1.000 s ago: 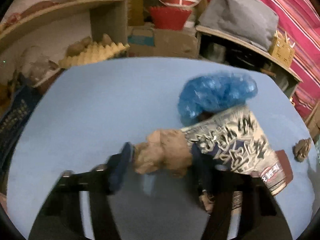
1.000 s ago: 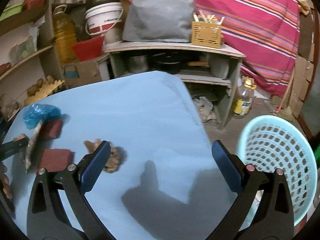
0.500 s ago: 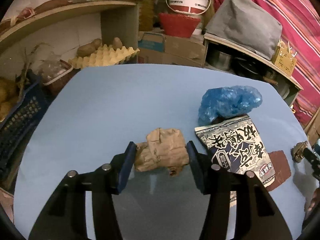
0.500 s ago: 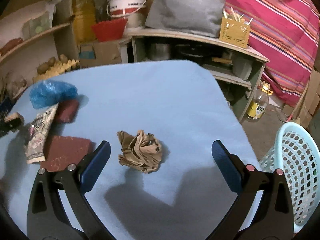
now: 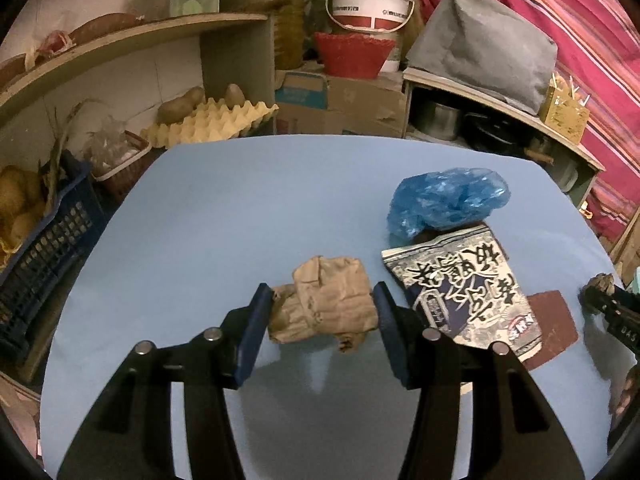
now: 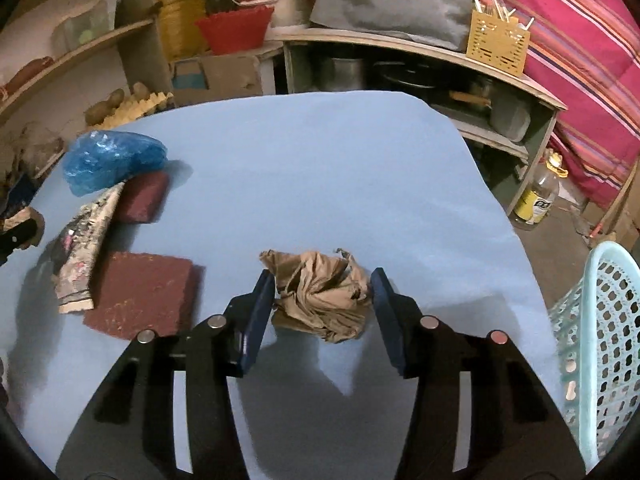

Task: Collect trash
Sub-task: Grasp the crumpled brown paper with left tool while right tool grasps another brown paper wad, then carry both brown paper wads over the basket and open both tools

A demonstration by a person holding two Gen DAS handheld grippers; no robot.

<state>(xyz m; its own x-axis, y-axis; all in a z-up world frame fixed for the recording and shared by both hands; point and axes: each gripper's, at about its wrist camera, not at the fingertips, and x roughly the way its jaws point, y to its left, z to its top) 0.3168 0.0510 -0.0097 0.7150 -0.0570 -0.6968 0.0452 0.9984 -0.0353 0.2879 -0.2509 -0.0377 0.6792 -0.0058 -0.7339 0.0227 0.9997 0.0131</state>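
My left gripper (image 5: 320, 308) is shut on a crumpled brown paper wad (image 5: 326, 300), held just above the blue table (image 5: 224, 216). My right gripper (image 6: 322, 296) has closed around a second crumpled brown paper wad (image 6: 320, 294), both pads touching its sides. A blue plastic bag (image 5: 446, 200) and a printed snack packet (image 5: 460, 296) lie right of the left gripper. They also show at the left of the right wrist view: the bag (image 6: 112, 160) and the packet (image 6: 86, 248).
Two dark red blocks (image 6: 144, 294) (image 6: 140, 196) lie on the table by the packet. A light teal trash basket (image 6: 600, 344) stands off the table's right edge. Shelves with an egg tray (image 5: 208, 124), a blue crate (image 5: 36, 248) and buckets ring the far side.
The left gripper drew back and lifted slightly with its paper wad. The right gripper moved left to the second wad and closed its jaws onto it.
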